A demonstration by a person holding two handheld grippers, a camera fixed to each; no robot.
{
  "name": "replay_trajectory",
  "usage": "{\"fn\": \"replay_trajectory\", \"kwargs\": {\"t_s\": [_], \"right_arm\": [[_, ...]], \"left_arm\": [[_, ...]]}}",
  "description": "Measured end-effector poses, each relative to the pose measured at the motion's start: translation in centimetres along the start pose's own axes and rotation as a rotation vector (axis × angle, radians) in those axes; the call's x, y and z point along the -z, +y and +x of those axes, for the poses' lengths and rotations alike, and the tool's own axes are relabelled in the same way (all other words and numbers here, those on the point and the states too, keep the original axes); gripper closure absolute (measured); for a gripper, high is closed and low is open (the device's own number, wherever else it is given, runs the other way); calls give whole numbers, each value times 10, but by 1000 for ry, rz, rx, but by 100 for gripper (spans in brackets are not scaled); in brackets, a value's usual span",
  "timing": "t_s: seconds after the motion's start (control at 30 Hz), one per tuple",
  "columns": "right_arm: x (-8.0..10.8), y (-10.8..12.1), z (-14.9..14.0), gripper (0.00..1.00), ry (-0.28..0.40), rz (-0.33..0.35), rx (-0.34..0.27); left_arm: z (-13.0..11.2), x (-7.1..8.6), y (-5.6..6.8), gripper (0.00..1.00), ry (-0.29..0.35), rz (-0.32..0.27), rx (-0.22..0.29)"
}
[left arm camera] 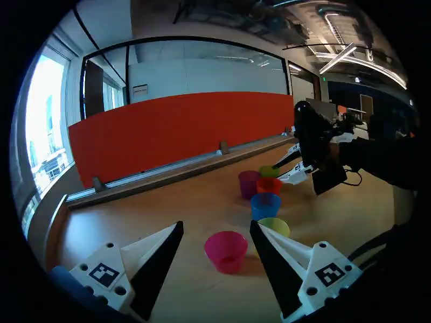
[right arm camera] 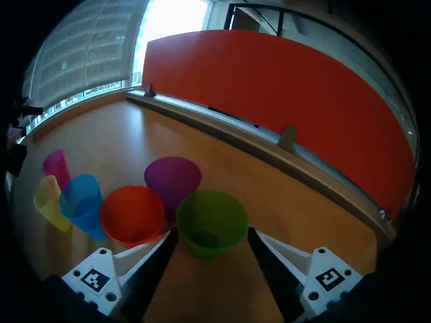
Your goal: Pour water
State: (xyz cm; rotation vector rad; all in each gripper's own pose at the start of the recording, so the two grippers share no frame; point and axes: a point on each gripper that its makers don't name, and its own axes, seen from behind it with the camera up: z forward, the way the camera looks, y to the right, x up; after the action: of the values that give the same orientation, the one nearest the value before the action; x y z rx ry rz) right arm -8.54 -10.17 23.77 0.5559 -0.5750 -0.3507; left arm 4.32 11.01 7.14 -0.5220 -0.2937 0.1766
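Right gripper view: marker-tagged hand-held gripper (right arm camera: 211, 232)

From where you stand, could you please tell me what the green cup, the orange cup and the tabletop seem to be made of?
The green cup: likely thin plastic, translucent and glossy; light glows through its wall. The orange cup: apparently the same plastic, smooth with a soft sheen. The tabletop: wood or wood-look laminate, semi-gloss; faint grain and window glare show.

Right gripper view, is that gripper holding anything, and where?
Nothing held: the right gripper is open, its fingers flanking the green cup without gripping it.
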Motion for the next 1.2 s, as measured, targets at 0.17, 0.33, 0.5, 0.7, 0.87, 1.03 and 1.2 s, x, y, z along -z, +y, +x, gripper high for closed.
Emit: {"fn": "replay_trajectory", "kwargs": {"t_s": [0.17, 0.33, 0.5, 0.7, 0.87, 1.03, 1.2], "right_arm": [[-6, 0, 2, 0, 0, -3, -3], [-9, -1, 2, 0, 0, 0, -7], [-12, -2, 5, 0, 7, 2, -10], [-14, -3, 8, 3, 21, 5, -28], [-14, -3, 9, 5, 24, 6, -41], [-14, -3, 8, 6, 31, 4, -44], [-11, -3, 13, 6, 51, -2, -50]], "left_arm": [[-2, 0, -1, 8, -2, 1, 0], [-2, -1, -1, 9, -3, -1, 2], [-3, -1, -1, 9, -4, 1, 2], [-3, 0, -2, 8, -4, 4, 0], [-3, 0, -2, 8, -3, 4, -6], [-3, -1, -1, 9, -3, 4, -5], [-5, -1, -1, 9, -4, 1, -2]]}}
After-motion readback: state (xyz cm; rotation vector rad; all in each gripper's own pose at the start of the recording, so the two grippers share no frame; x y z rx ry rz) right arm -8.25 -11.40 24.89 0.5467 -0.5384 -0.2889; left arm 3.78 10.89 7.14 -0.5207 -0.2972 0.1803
